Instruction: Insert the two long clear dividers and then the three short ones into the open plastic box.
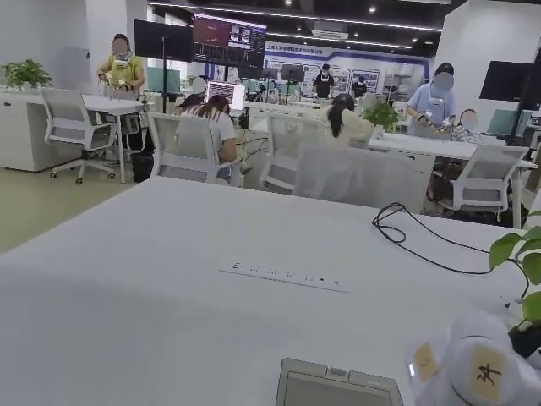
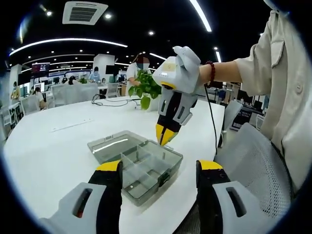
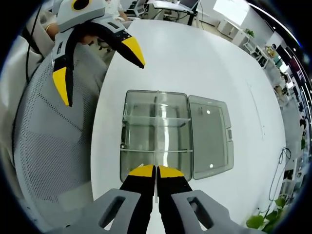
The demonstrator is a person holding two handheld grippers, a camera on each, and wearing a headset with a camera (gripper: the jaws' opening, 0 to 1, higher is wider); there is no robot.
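Gripping state, right gripper (image 3: pixel 156 170): yellow tips at bottom centre of the right gripper view, closed to a thin pale slit. Whether anything is pinched there cannot be told.
Position, same gripper: tips sit at the lower edge of the box base in its own view. In the left gripper view it (image 2: pixel 165 135) points down at centre frame, just above the base.
Opening, left gripper (image 2: pixel 160 165): jaws spread wide at the bottom of its own view. In the right gripper view it (image 3: pixel 97 68) sits upper left.
Location, plastic box (image 3: pixel 156 136): centre frame, open, resting on the table near its edge.
Position, lid (image 3: pixel 209 136): laid flat, joined to the base on its right side in frame.
Contents, dividers (image 3: pixel 157 126): clear walls standing in the base, crossing and forming compartments. The count cannot be read.
Support, table (image 3: pixel 204 58): white, broad.
Seating, chair (image 3: pixel 53 146): grey mesh, left of frame, beside the table edge.
Operator, sleeve (image 2: pixel 273 73): beige, upper right.
Routing, cable (image 1: pixel 423 245): black, right of middle in the head view, lying on the table.
Greenery, plant (image 2: pixel 146 87): behind the right gripper, upper centre.
Background, people (image 1: pixel 211 127): seated at desks across the upper head view.
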